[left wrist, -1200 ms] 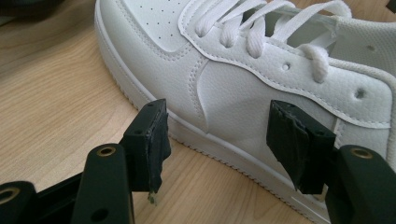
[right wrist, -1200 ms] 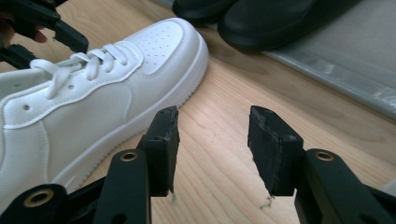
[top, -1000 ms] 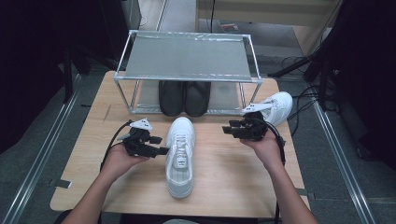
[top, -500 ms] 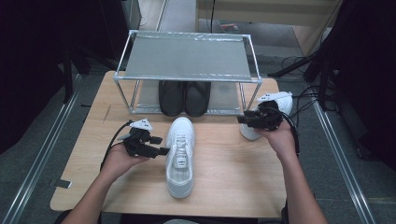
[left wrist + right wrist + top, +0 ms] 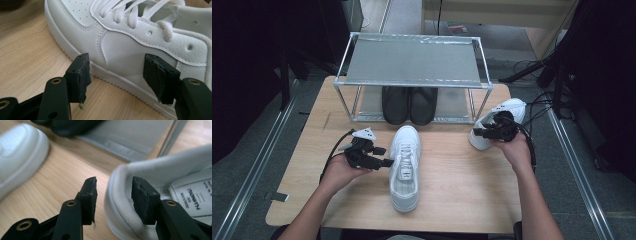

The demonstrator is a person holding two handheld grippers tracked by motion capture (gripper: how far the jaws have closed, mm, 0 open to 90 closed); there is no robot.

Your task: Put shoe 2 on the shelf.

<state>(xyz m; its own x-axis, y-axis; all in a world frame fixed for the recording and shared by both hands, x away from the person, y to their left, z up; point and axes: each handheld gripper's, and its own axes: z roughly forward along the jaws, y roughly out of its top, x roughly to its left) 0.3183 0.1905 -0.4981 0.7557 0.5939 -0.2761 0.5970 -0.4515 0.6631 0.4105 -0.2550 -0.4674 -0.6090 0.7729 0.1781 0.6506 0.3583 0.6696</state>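
A white sneaker (image 5: 404,167) lies in the middle of the wooden table (image 5: 452,200), toe toward the rack. My left gripper (image 5: 384,161) sits at its left side, open. In the left gripper view the left gripper (image 5: 116,62) has both pads spread in front of the sneaker's side panel (image 5: 125,47). A second white sneaker (image 5: 512,107) rests at the table's right edge. My right gripper (image 5: 477,132) is at its heel. In the right gripper view the right gripper (image 5: 113,185) is open astride the heel collar (image 5: 117,195), one pad outside and one inside.
A metal rack (image 5: 412,60) with a grey shelf stands at the back of the table. A pair of black shoes (image 5: 409,105) sits under it. Cables (image 5: 537,107) trail off the right edge. The floor drops away on both sides of the table.
My right hand has shifted to the right along the second sneaker, and the gripper now sits over its heel. The left hand and the middle sneaker have stayed put.
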